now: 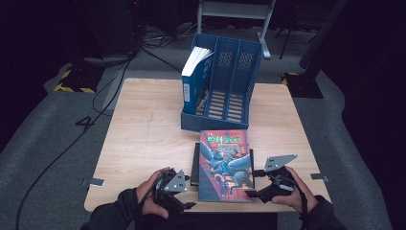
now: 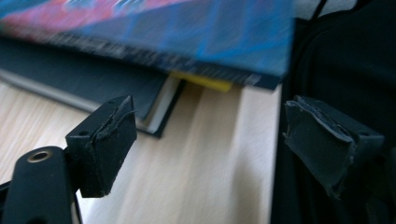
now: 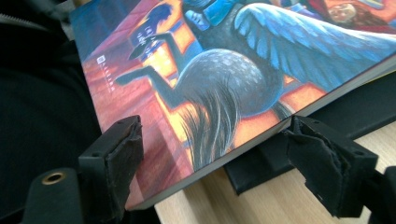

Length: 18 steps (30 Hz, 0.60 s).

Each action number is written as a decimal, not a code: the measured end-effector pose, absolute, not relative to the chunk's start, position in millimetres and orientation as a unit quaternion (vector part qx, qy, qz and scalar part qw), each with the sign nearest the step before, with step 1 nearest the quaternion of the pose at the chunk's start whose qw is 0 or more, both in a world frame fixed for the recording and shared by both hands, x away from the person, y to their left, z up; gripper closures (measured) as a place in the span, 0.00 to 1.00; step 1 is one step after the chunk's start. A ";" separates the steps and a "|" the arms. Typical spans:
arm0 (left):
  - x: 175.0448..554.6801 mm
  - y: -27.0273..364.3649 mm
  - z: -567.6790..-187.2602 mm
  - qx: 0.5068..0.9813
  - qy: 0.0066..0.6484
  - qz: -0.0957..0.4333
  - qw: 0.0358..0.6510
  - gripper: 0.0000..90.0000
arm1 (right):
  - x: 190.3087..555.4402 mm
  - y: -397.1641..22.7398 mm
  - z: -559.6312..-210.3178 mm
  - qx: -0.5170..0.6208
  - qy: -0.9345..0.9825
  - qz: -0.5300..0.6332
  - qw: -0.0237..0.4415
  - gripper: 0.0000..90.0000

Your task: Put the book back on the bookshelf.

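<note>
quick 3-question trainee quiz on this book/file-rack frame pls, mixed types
1. True or false: the illustrated book lies on top of a black book.
2. Where does the blue book stand in the blue file rack? A) its left compartment B) its middle compartment C) its right compartment
3. Fill in: in its own view, the left gripper has its jaws ____, with nothing between them.

Key: 1 true; 2 A; 3 open
</note>
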<state>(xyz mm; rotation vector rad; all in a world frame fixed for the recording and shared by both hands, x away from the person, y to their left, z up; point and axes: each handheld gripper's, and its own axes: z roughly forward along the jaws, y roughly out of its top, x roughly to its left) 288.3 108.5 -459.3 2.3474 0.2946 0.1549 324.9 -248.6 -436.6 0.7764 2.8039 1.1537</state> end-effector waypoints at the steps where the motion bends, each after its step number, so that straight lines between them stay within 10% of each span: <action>1: 288.0 107.3 -459.4 0.918 0.113 0.060 0.377 0.18 | 325.2 -247.5 -436.7 0.250 0.895 0.369 0.007 0.21; 18: 294.3 97.4 -463.8 0.908 0.145 0.066 0.386 0.17 | 328.0 -240.9 -439.4 0.265 0.884 0.385 0.012 0.22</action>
